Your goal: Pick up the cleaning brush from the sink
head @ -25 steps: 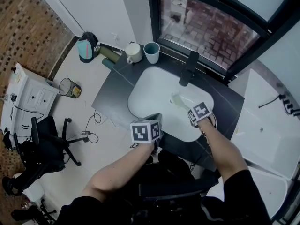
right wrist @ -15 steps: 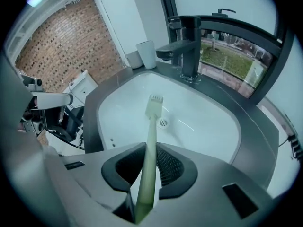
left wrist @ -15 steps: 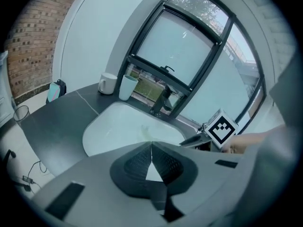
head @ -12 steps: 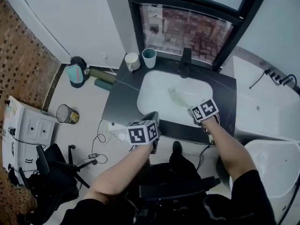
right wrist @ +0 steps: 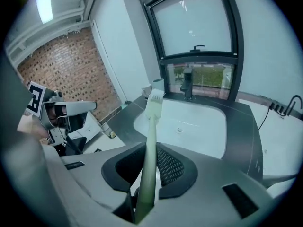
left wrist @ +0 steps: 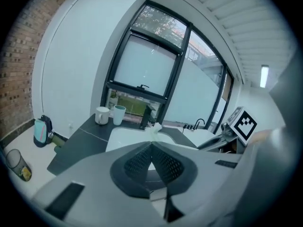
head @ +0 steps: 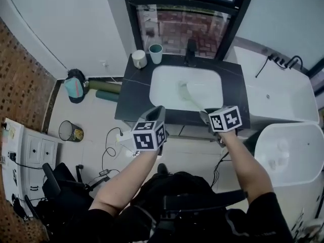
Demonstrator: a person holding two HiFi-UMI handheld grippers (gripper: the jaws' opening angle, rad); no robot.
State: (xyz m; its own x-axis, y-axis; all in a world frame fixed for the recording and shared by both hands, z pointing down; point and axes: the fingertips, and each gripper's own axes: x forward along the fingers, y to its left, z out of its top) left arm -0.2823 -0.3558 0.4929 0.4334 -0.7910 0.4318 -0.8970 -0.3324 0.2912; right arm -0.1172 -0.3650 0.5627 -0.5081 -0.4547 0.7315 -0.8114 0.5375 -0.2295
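Both hands have pulled back and up from the sink (head: 208,83), and now the right gripper (right wrist: 150,163) pinches the cleaning brush (right wrist: 152,119) by its handle, lifted clear of the bowl, while the left gripper (left wrist: 151,148) stays pressed together on nothing, so the pick-up looks done.

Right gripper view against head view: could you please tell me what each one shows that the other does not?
Only the right gripper view shows the right hand-held gripper up close, with its jaws closed on the brush handle, and a ceiling light. Only the head view shows the person's left forearm and right forearm. Both show the sink, faucet, white cup, teal cup, window, the brush and the left hand-held gripper.
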